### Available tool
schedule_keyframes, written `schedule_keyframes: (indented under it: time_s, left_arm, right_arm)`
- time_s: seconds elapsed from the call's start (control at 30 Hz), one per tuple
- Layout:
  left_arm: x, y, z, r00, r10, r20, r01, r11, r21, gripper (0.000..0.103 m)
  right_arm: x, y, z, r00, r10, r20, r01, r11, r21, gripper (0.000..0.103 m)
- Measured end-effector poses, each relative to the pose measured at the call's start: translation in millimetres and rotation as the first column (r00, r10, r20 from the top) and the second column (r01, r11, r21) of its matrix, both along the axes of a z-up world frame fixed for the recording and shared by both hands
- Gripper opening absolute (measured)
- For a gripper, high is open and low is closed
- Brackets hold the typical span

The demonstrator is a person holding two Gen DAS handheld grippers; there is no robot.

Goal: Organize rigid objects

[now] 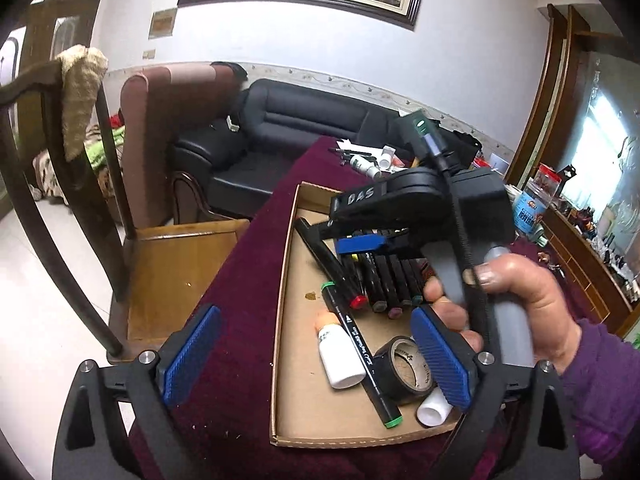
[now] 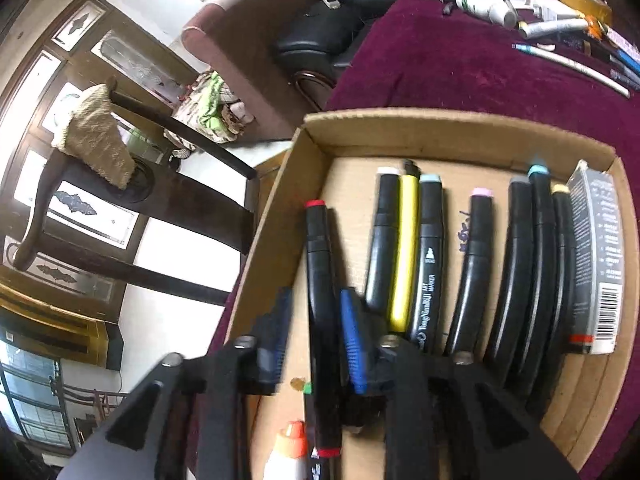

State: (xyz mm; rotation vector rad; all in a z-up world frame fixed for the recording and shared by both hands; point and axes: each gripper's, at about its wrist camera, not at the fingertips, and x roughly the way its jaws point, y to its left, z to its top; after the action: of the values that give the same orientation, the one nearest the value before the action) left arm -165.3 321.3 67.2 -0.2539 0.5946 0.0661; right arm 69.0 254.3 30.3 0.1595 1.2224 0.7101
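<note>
A shallow cardboard box lies on the maroon cloth. In it lie a row of black markers, a red-capped marker, a green-capped marker, a white bottle with an orange cap, black tape and a white tube. My left gripper is open and empty above the box's near end. My right gripper reaches into the box, its pads either side of the red-capped marker with gaps, not clamping it.
A wooden chair stands left of the table. Loose pens, tubes and a bottle lie on the cloth beyond the box. A dark sofa is behind. A boxed item lies at the box's right side.
</note>
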Motion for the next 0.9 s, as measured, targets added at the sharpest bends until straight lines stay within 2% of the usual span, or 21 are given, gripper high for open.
schedule_keyframes:
  time_s: [0.1, 0.27, 0.33, 0.37, 0.4, 0.43, 0.47, 0.5, 0.53, 0.57, 0.6, 0.67, 0.83, 0.9]
  left_arm:
    - [-2, -8, 4, 1.0, 0.016, 0.015, -0.016, 0.999, 0.036, 0.098]
    - [-9, -24, 16, 0.997, 0.068, 0.039, -0.073, 0.989, 0.126, 0.098]
    - [-14, -34, 23, 0.987, 0.141, 0.074, -0.154, 0.965, 0.212, 0.099]
    - [-19, -42, 28, 0.976, 0.187, 0.107, -0.21, 0.939, 0.271, 0.102]
    - [-24, -49, 32, 0.964, 0.226, 0.142, -0.26, 0.912, 0.317, 0.103]
    - [-32, -58, 38, 0.945, 0.264, 0.193, -0.318, 0.879, 0.355, 0.103]
    - [-38, -64, 40, 0.933, 0.287, 0.218, -0.351, 0.862, 0.365, 0.103]
    - [-42, -67, 41, 0.919, 0.315, 0.238, -0.385, 0.849, 0.362, 0.103]
    - [-46, -71, 40, 0.906, 0.336, 0.257, -0.41, 0.845, 0.344, 0.103]
    - [-47, -71, 39, 0.908, 0.334, 0.255, -0.404, 0.86, 0.312, 0.103]
    - [-44, -74, 37, 0.922, 0.31, 0.23, -0.369, 0.883, 0.29, 0.103]
    - [-34, -79, 30, 0.955, 0.256, 0.146, -0.288, 0.919, 0.269, 0.103]
    - [-30, -105, 22, 0.962, 0.246, 0.118, -0.271, 0.903, 0.332, 0.103]
    - [-29, -111, 20, 0.967, 0.234, 0.102, -0.255, 0.905, 0.341, 0.103]
  right_arm:
    - [-13, -11, 23, 0.996, 0.012, 0.085, -0.013, 1.0, 0.015, 0.051]
    - [-41, -39, 52, 0.977, 0.017, 0.214, -0.02, 1.0, 0.009, 0.052]
    - [-55, -56, 62, 0.957, 0.011, 0.289, -0.008, 1.0, -0.009, 0.053]
    - [-67, -67, 67, 0.936, 0.002, 0.351, 0.009, 0.999, -0.032, 0.053]
    - [-77, -76, 73, 0.904, -0.004, 0.427, 0.03, 0.998, -0.055, 0.057]
    - [-90, -88, 78, 0.859, -0.021, 0.512, 0.076, 0.993, -0.087, 0.061]
    - [-106, -100, 83, 0.794, -0.043, 0.607, 0.142, 0.983, -0.116, 0.071]
    - [-122, -113, 87, 0.716, -0.068, 0.695, 0.216, 0.968, -0.127, 0.086]
    - [-132, -121, 89, 0.672, -0.086, 0.736, 0.255, 0.959, -0.121, 0.093]
    - [-144, -134, 90, 0.611, -0.114, 0.783, 0.303, 0.948, -0.099, 0.1]
    - [-153, -146, 89, 0.577, -0.133, 0.806, 0.331, 0.94, -0.082, 0.101]
    - [-159, -163, 83, 0.574, -0.145, 0.806, 0.355, 0.931, -0.086, 0.101]
    - [-164, -200, 60, 0.619, -0.172, 0.766, 0.394, 0.912, -0.114, 0.101]
    - [-169, -212, 50, 0.641, -0.181, 0.746, 0.398, 0.909, -0.121, 0.101]
